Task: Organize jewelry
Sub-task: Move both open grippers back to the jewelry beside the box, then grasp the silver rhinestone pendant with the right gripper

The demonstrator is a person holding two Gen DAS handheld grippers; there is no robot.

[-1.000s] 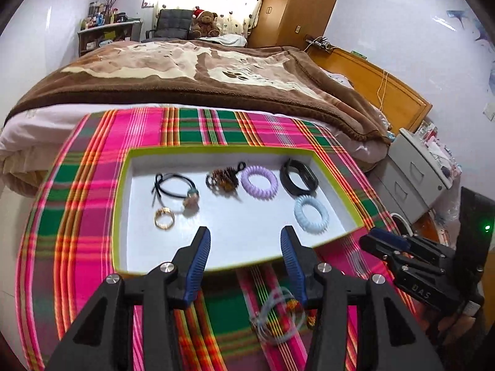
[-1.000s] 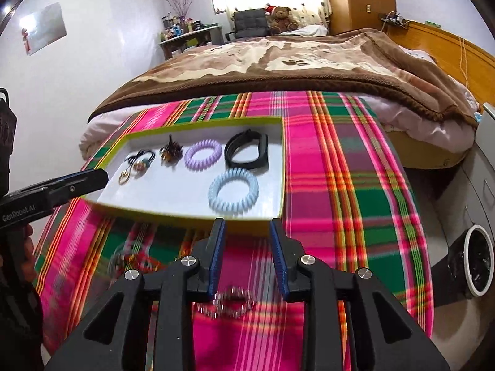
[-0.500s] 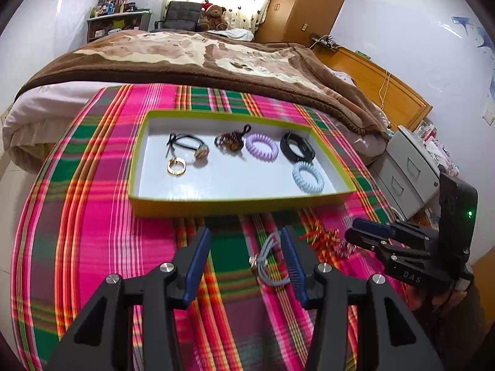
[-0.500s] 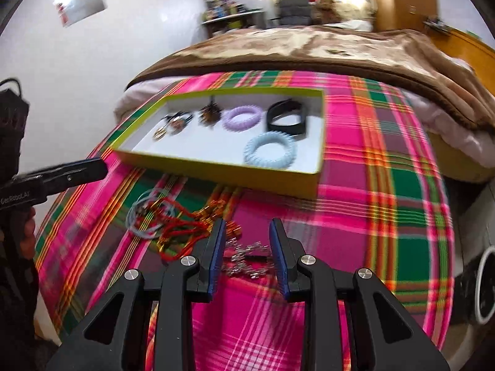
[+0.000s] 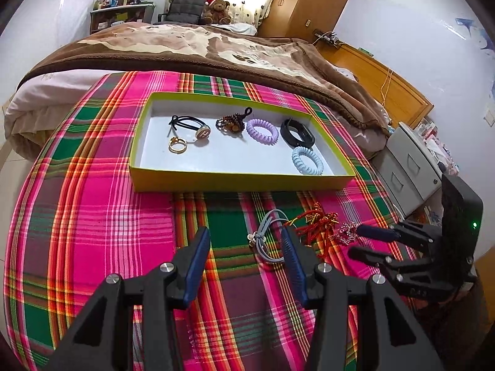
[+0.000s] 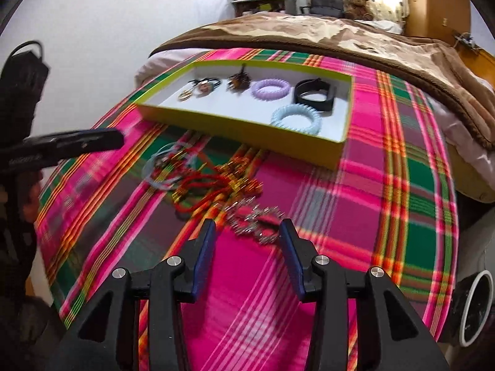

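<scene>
Both grippers are held open over the plaid-covered surface (image 5: pixel 92 222), nothing gripped in either. The left gripper (image 5: pixel 244 241) is spread wide, w/ the grey hair tie (image 5: pixel 267 238) lying just by its right finger. The right gripper (image 6: pixel 246 233) is also open, its fingers either side of the sparkly rhinestone piece (image 6: pixel 255 219), which looks like the next pick.

Still outside the tray (image 5: pixel 241 181): grey tie, red-and-gold cord bracelet (image 6: pixel 210 185), rhinestone piece, all bunched close together and apparently overlapping. Already in the tray: gold ring (image 5: pixel 177 145), black tie w/ charm (image 5: pixel 188 123), brown beaded piece (image 5: pixel 230 123), purple coil (image 5: pixel 262 130), black band (image 5: pixel 297 133), blue coil (image 5: pixel 307 160).

Risks, as judged:
- Red cord could be caught along w/ the rhinestone piece, since they touch; the tangle would then be dragged.
- Thin, flat jewelry may be missed if the fingers are closed too high; cloth could be pinched if too low.
- Right-wrist view is motion-blurred, so exact overlap can't be told.
- The two grippers are near each other over the same small pile; a clash is possible.
</scene>
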